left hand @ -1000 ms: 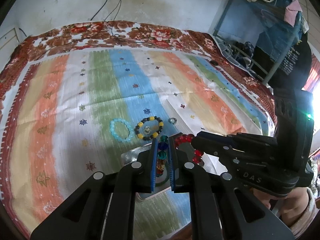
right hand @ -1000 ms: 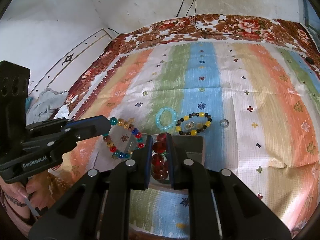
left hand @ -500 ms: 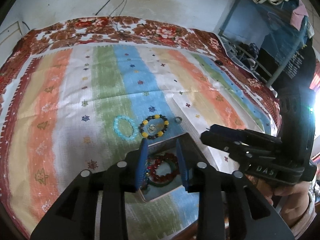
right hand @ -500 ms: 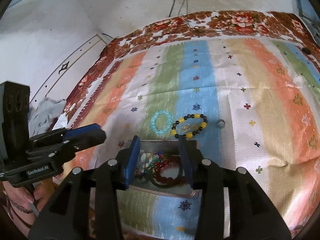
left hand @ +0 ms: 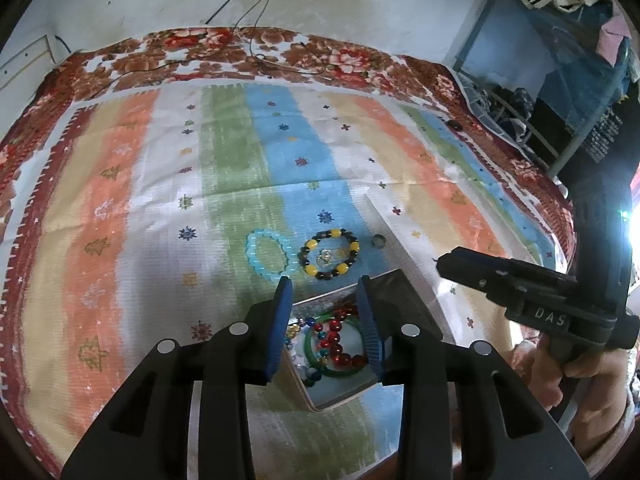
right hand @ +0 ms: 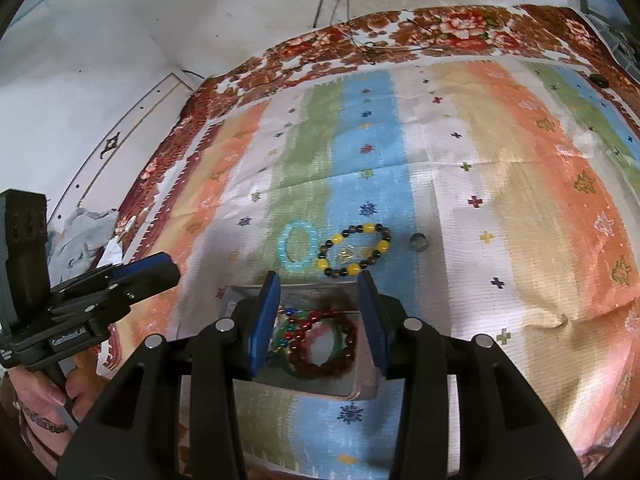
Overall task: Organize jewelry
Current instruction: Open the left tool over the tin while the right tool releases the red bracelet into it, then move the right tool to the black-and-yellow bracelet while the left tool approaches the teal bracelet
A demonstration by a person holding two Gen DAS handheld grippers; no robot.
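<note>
A shallow metal tray point(left hand: 394, 286) point(right hand: 362, 384) lies on the striped cloth and holds a dark red bead bracelet point(right hand: 324, 340) point(left hand: 340, 350), a green bangle point(left hand: 348, 372) and a multicoloured bead bracelet point(left hand: 294, 330). Beyond it on the cloth lie a light blue bracelet point(left hand: 268, 254) point(right hand: 298, 246), a yellow-and-black bracelet point(left hand: 330, 254) point(right hand: 354, 250) and a small ring point(left hand: 378, 241) point(right hand: 418, 242). My left gripper point(left hand: 324, 320) is open and empty above the tray. My right gripper point(right hand: 320, 314) is open and empty above the tray.
The striped cloth point(left hand: 240, 160) covers a bed with a floral border. Cables point(left hand: 256, 56) lie at the far edge by the wall. A blue rack with clothes point(left hand: 560, 40) stands at the right. Crumpled cloth point(right hand: 80, 236) lies off the left side.
Both grippers opened and let go of their bracelets, which now lie in the tray. Both grippers pulled back and up from the tray.
</note>
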